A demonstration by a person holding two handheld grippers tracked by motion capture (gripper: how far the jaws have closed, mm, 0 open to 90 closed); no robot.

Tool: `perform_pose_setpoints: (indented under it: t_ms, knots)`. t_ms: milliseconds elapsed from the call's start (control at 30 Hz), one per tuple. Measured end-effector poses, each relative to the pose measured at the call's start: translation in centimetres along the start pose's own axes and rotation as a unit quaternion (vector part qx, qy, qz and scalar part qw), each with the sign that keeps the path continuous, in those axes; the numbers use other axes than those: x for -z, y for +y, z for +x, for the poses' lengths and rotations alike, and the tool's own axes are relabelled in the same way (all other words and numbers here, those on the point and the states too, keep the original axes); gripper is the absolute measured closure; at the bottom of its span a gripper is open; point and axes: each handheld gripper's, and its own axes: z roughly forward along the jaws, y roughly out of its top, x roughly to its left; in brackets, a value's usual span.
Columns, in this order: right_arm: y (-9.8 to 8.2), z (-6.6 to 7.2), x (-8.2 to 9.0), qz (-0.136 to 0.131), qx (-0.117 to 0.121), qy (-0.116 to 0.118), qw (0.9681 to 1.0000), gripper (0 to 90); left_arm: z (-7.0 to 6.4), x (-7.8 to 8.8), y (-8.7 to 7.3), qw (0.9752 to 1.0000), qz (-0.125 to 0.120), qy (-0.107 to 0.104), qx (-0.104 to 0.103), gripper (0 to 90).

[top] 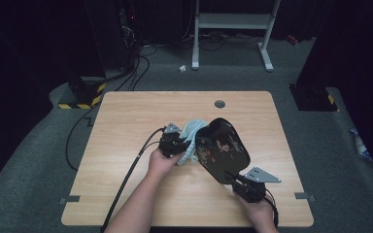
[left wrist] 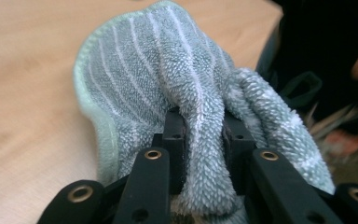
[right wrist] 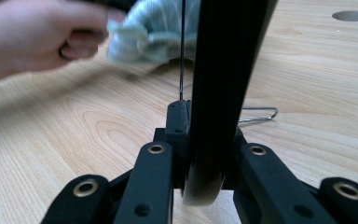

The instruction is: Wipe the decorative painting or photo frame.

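High view: the left gripper (top: 174, 141) sits just left of the table's (top: 126, 121) centre, its jaws hidden under the crumpled blue-green towel (top: 190, 137), which lies at its 3 o'clock and touches the black tray (top: 223, 150). The left hand (top: 161, 162) wraps the gripper body from 7 o'clock, forearm entering from the bottom edge. The tray stands tilted on edge, its printed pattern too small to read. The right gripper (top: 243, 183) grips the tray's lower rim at 5 o'clock of the tray; the right hand (top: 257, 211) is cut off by the frame's bottom.

Left gripper view: the jaws are clamped on a fold of the towel (left wrist: 186, 93), which bulges up and out toward 12 o'clock and covers the fingertips. The dark tray (left wrist: 317, 46) fills the 2 o'clock corner, blurred.

Right gripper view: the jaws are closed on the tray's (right wrist: 223, 70) thin rim; the tray rises edge-on straight to 12 o'clock. At 10 o'clock, blurred, the left hand (right wrist: 42, 42) and towel (right wrist: 149, 32) press beside the tray. A thin wire clip (right wrist: 261, 114) lies on the table at 3 o'clock.
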Motion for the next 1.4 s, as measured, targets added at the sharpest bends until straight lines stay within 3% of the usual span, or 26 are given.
perform_pose_setpoints:
  t_ms: [267, 600, 1033, 1133, 1300, 1400]
  knots:
    - [0.0, 0.1, 0.0, 0.001, 0.003, -0.001, 1.0, 80.0, -0.4, 2.6, 3.0, 0.9983, -0.057, -0.014, 0.003, 75.5]
    - [0.0, 0.1, 0.0, 0.001, 0.002, -0.002, 1.0, 80.0, -3.1, 4.7, 6.1, 0.9929, -0.104, -0.048, -0.033, 75.5]
    - [-0.1, 0.0, 0.0, 0.003, -0.002, -0.001, 1.0, 80.0, -7.3, 6.9, 10.0, 0.9819, -0.144, -0.085, -0.089, 75.4]
    - [0.0, 0.0, 0.0, 0.003, -0.002, -0.001, 1.0, 80.0, -8.5, 7.2, 10.9, 0.9784, -0.153, -0.093, -0.104, 75.4]
    - [0.1, 0.1, -0.1, 0.003, -0.001, -0.003, 1.0, 80.0, -12.3, 7.4, 11.8, 0.9705, -0.142, -0.107, -0.162, 74.8]
    - [0.1, 0.2, -0.1, 0.004, 0.001, -0.003, 1.0, 79.9, -14.6, 6.9, 12.0, 0.9671, -0.129, -0.098, -0.196, 74.6]
